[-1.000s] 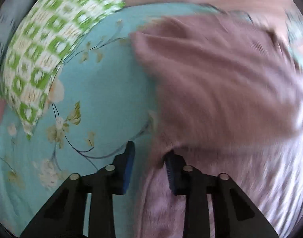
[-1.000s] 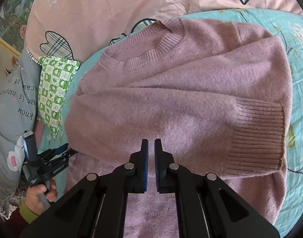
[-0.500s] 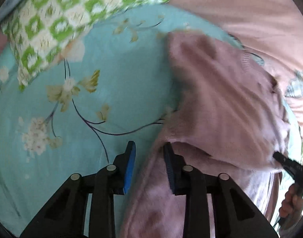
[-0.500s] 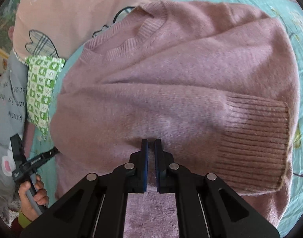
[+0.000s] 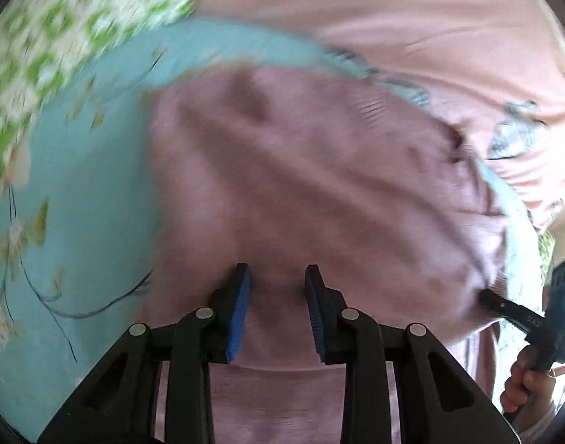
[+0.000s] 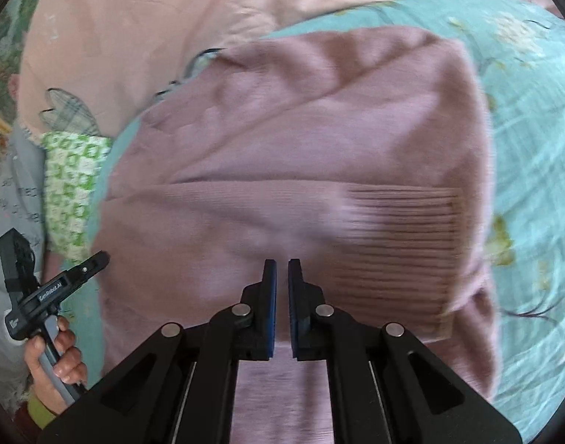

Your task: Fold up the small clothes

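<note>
A mauve knitted sweater (image 6: 290, 170) lies spread on the bed's teal floral sheet (image 6: 534, 118), directly under and ahead of both tools. Its body is soft and lightly creased, and a sleeve is folded across the front, its ribbed cuff (image 6: 397, 244) lying just right of the right tool's tips; the neckline is at the far end. In the left wrist view the same sweater (image 5: 319, 185) is motion-blurred, a fold edge crossing just behind the fingers.

The right tool (image 6: 282, 273) has its blue-padded fingers almost together, a thin slit between them, poised over the knit near the sleeve; whether any fabric is pinched I cannot tell. The left tool (image 5: 278, 281) is parted to a moderate gap with sweater fabric showing between the pads; it grips nothing visible.

Farther left of the sweater lies a green-and-white checked cloth (image 6: 75, 181), and beyond both a pink quilt (image 6: 142, 22) with plaid shapes.
</note>
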`<action>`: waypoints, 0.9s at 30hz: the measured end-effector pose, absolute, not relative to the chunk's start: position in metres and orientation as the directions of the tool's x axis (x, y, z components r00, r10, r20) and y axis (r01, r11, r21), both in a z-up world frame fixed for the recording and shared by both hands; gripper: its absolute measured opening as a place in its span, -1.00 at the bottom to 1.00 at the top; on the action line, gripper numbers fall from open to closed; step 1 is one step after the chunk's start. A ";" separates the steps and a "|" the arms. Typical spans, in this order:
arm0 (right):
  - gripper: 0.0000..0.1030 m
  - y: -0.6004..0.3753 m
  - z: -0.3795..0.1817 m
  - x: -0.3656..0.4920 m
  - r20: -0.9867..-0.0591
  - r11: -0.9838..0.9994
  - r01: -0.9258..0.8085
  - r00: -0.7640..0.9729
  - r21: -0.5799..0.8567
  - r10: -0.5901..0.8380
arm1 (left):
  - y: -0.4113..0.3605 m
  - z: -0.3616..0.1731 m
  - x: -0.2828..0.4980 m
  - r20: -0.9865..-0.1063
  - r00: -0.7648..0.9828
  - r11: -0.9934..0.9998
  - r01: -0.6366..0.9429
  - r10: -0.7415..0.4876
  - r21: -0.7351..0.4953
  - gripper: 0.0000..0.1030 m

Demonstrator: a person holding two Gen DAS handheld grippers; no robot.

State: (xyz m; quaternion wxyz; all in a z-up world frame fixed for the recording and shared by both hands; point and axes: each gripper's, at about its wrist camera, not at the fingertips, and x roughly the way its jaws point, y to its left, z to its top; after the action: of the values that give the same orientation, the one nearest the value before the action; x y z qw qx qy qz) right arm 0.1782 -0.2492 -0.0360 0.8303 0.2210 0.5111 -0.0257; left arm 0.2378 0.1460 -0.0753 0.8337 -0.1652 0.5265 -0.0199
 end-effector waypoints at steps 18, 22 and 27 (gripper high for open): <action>-0.86 -0.269 0.005 0.113 -0.841 0.890 0.286 0.513 0.356 0.172 | 0.128 -0.027 0.106 -0.870 0.420 0.966 0.128 -0.257 -0.224 -0.10; -0.49 -0.257 0.009 0.074 -0.845 0.889 0.280 0.501 0.362 0.187 | 0.107 -0.027 0.077 -0.876 0.377 0.940 0.273 -0.300 -0.205 0.20; -0.26 -0.241 0.013 0.029 -0.836 0.882 0.283 0.514 0.377 0.193 | 0.080 -0.035 0.050 -0.895 0.269 0.860 0.470 -0.357 -0.202 0.46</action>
State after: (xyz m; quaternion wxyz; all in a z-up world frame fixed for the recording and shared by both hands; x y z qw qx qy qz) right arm 0.0290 -0.2409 0.0127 0.8359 0.2416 0.4920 -0.0270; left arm 0.0502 0.0802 -0.0352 0.7949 0.0516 0.5459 -0.2599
